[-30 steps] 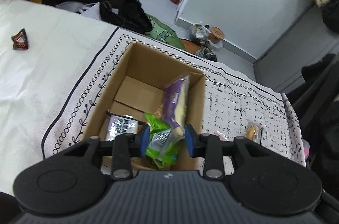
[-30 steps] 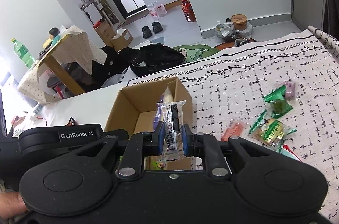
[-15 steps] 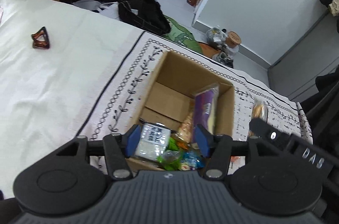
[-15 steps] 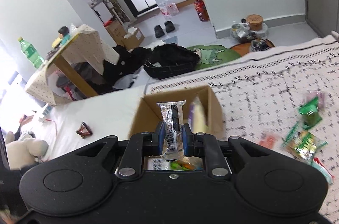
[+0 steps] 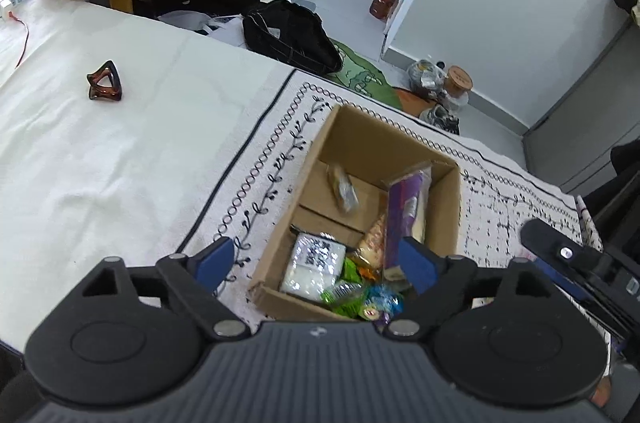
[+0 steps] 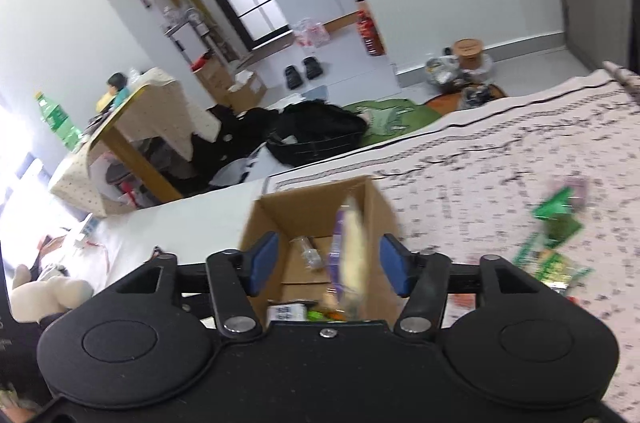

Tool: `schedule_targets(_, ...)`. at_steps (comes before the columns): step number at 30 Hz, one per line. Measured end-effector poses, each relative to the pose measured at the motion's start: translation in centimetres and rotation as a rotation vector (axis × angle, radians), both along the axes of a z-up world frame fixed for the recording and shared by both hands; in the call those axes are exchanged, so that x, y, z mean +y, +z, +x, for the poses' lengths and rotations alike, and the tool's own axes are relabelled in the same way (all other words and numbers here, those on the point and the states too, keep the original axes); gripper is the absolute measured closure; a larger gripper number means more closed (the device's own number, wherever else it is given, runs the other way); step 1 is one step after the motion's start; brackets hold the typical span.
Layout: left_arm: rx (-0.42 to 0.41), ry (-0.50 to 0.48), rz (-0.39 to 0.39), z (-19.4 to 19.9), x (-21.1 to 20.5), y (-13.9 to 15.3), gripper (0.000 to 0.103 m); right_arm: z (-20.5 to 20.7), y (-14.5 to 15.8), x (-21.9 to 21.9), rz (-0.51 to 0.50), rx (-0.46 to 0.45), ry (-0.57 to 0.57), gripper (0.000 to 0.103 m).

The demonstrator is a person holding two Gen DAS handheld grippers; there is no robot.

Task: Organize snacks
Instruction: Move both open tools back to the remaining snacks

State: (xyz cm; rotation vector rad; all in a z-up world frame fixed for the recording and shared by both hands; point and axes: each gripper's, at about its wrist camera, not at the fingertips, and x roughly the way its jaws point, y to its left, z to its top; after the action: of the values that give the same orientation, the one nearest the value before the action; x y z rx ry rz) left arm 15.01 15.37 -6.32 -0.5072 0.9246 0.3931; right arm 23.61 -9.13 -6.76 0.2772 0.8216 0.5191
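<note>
Cardboard box [image 5: 362,143] sits open-topped on the patterned bedspread [image 5: 516,199], its near end just beyond both sets of jaws. Contents: a tall purple-and-cream packet [image 5: 406,207] stands upright against the right-hand wall; a small clear-wrapped snack [image 5: 343,189] lies on the bare box floor toward the far end, blurred in both views; a white packet with black print [image 5: 314,261] lies at the near end, with green wrappers [image 5: 346,293] and a blue one [image 5: 384,299] piled just beside it. Left gripper [image 5: 314,265] hovers over the box's near end, jaws spread wide and empty, blue pads either side of the pile. Right gripper [image 6: 327,261] is likewise above the box [image 6: 316,207], jaws spread wide, nothing between them; the purple packet [image 6: 347,251] shows through the gap, and the clear-wrapped snack [image 6: 308,253] lies further left. Part of the right gripper's body appears at the right edge of the left wrist view. Loose green snack packets [image 6: 556,223] lie on the bedspread [image 6: 480,163] to the right of the box, well apart from it; blurred. A brown hair claw [image 5: 105,87] lies on the plain white sheet [image 5: 120,143] far left.
</note>
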Motion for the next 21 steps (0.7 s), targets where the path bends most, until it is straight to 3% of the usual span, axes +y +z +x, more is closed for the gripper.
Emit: schedule_targets(21,-0.046,-0.18,0.027,0.2,-10.7,1.9,0.01,-1.9,0.0,-13.1,-0.03,0.017,-0.19,0.032)
